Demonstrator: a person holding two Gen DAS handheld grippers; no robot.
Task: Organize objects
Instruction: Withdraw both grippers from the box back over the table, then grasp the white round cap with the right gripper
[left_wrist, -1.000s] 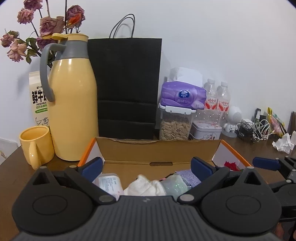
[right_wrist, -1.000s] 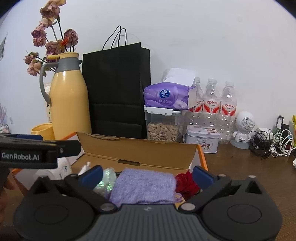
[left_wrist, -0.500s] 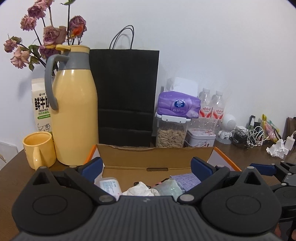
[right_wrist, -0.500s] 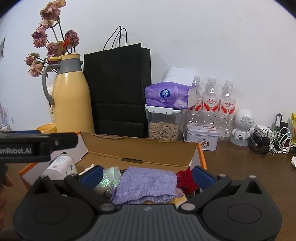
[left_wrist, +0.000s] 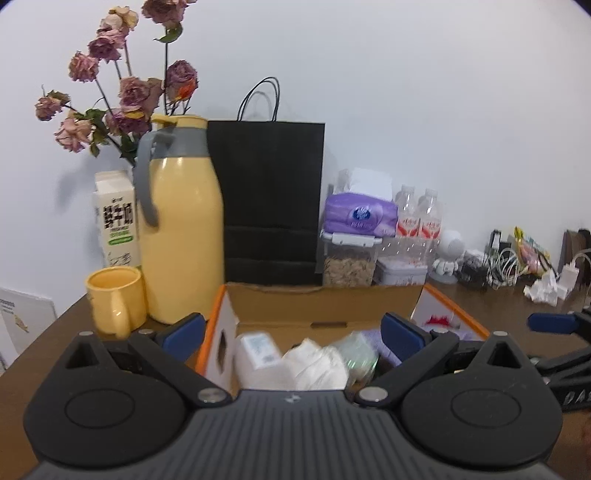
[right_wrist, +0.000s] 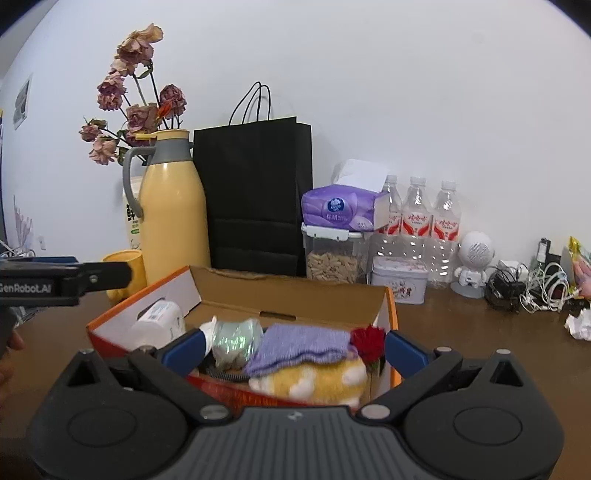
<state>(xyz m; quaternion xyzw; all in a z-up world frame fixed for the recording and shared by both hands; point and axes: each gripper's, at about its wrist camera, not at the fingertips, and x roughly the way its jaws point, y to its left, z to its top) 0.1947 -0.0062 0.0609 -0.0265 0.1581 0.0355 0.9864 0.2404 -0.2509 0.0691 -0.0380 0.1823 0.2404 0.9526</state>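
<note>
Both grippers hang just in front of the open cardboard box (right_wrist: 291, 295), and everything turns on what lies straight ahead of each one inside it. The right gripper (right_wrist: 293, 350) stands with its jaws spread wide and nothing between them; directly ahead, at the box's near-right end, lies the folded purple cloth (right_wrist: 301, 349), its long side running across the gripper's line of reach, resting on a yellow plush item (right_wrist: 314, 384). A red tuft (right_wrist: 369, 341) sits just right of the cloth, against the box's right wall, and a shiny greenish bundle (right_wrist: 236, 339) just left of it.

The left gripper (left_wrist: 293, 334) is also spread and empty. Ahead of it, toward the box's left end, a white bottle (left_wrist: 258, 350) lies beside a crumpled white cloth (left_wrist: 314, 360).

Judging by this, the right gripper is the nearer one to the purple cloth and would need only to dip forward and down, closing across the cloth's short side. The left is better placed for the bottle. Behind the box stand a yellow thermos (left_wrist: 181, 229) and a black paper bag (left_wrist: 269, 199), well clear of either reach.
</note>
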